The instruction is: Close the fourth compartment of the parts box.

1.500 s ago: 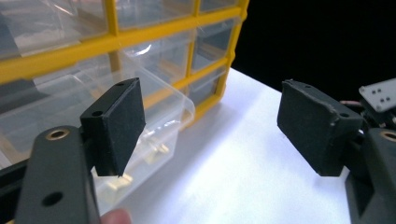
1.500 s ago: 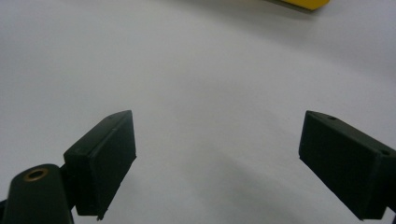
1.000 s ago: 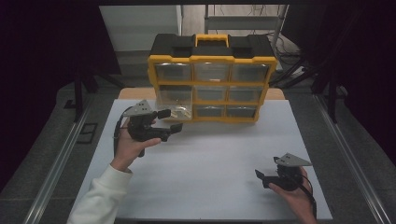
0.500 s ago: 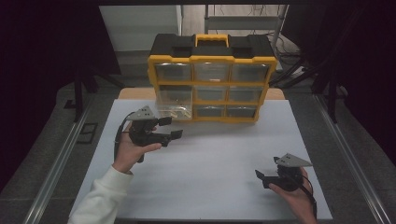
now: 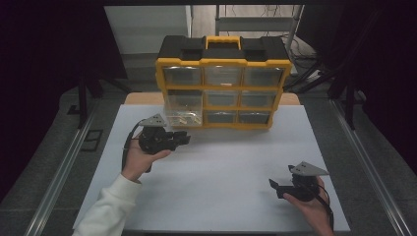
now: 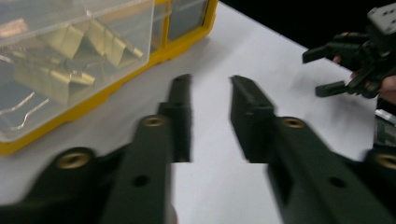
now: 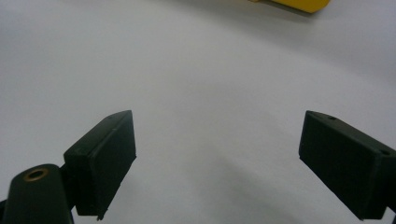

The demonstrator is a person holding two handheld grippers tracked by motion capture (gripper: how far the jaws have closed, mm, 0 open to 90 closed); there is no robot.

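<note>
A yellow and black drawer organizer [image 5: 223, 88] stands at the back of the white table [image 5: 221, 162]. Its lower left clear drawer [image 5: 184, 110] is pulled out and holds brass-coloured metal pieces [image 6: 100, 42]. My left gripper [image 5: 183, 139] hovers just in front of that drawer [image 6: 70, 56], pointing right. Its jaws have just been closing; a narrow gap stays between them with nothing in it [image 6: 210, 81]. My right gripper [image 5: 274, 187] rests low near the front right, jaws wide apart over bare table [image 7: 217, 116].
Metal rails run along both sides of the table [image 5: 59, 182]. A corner of the organizer [image 7: 299, 3] lies far ahead of the right gripper. The right gripper [image 6: 343, 65] shows far off across the white surface in the left gripper view.
The left gripper drew back a little from the drawer toward the person, and its jaws narrowed from wide apart to a small gap. The right gripper stayed put.
</note>
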